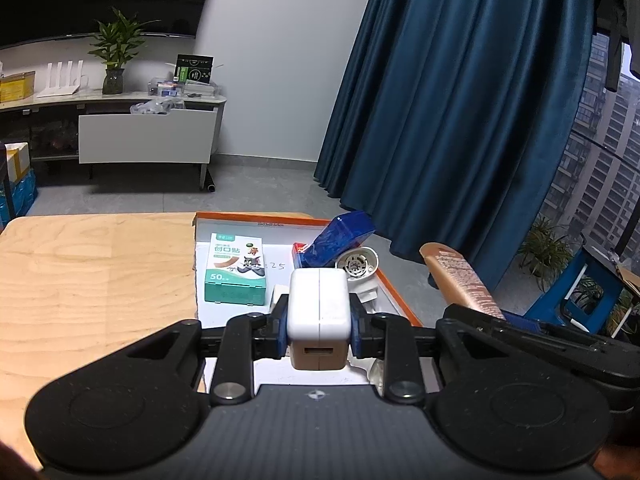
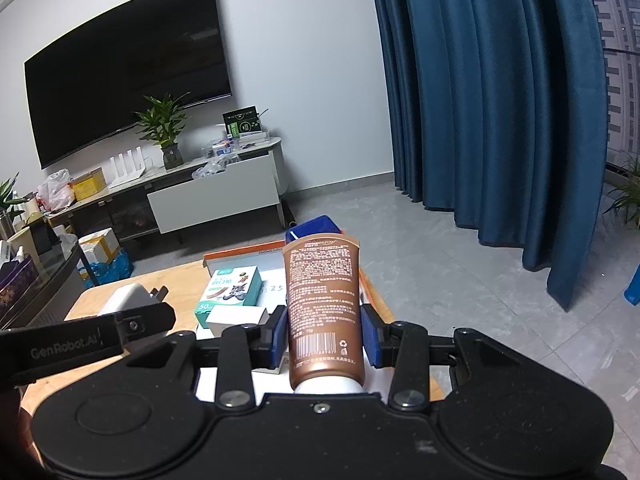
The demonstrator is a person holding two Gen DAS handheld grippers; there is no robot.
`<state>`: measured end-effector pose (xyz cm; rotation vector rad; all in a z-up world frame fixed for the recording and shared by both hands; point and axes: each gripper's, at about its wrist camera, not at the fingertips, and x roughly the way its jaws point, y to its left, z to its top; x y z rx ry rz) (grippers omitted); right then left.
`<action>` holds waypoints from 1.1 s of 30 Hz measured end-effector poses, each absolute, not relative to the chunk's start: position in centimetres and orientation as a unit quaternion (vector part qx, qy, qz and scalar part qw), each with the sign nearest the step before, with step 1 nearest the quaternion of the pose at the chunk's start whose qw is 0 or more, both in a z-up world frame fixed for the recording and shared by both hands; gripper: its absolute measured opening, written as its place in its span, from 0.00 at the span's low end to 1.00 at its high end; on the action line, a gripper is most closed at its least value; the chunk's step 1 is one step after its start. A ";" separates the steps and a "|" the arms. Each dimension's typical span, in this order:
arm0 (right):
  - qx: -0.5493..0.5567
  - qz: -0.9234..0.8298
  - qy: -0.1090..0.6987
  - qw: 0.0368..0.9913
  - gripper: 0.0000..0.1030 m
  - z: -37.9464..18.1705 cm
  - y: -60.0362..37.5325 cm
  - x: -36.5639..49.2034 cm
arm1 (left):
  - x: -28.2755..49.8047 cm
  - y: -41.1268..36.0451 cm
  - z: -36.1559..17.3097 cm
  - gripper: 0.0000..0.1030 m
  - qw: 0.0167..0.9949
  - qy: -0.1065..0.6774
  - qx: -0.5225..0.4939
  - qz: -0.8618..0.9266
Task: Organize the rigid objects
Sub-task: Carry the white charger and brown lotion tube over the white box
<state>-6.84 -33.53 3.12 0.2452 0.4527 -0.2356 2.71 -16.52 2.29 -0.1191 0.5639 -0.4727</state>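
Note:
My left gripper (image 1: 319, 326) is shut on a white power adapter (image 1: 319, 304) and holds it above the near end of an orange-rimmed white tray (image 1: 400, 296). My right gripper (image 2: 325, 334) is shut on a brown cream tube (image 2: 324, 308), held upright-tilted above the same tray (image 2: 236, 258). The tube also shows at the right of the left wrist view (image 1: 460, 276). The adapter shows at the left of the right wrist view (image 2: 126, 298). In the tray lie a green plaster box (image 1: 236, 272), a blue box (image 1: 340, 240) and a small white round device (image 1: 358, 266).
The tray sits at the right end of a light wooden table (image 1: 92, 280). A small white box (image 2: 236, 316) lies in the tray near my right gripper. Blue curtains (image 1: 460, 100) hang beyond. A TV cabinet (image 1: 148, 136) with a plant stands at the far wall.

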 end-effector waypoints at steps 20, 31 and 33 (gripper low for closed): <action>0.119 -0.110 0.231 0.959 0.46 3.0 -33.5 -6.3 | 2.7 -17.1 2.4 0.28 0.934 0.286 -0.055 -0.209; 0.118 -0.107 0.234 0.959 0.46 2.4 -33.5 -5.9 | 3.4 -17.4 2.2 0.28 0.931 0.294 -0.050 -0.209; 0.117 -0.107 0.236 0.959 0.46 2.3 -33.4 -5.8 | 3.5 -17.5 2.2 0.28 0.931 0.294 -0.049 -0.209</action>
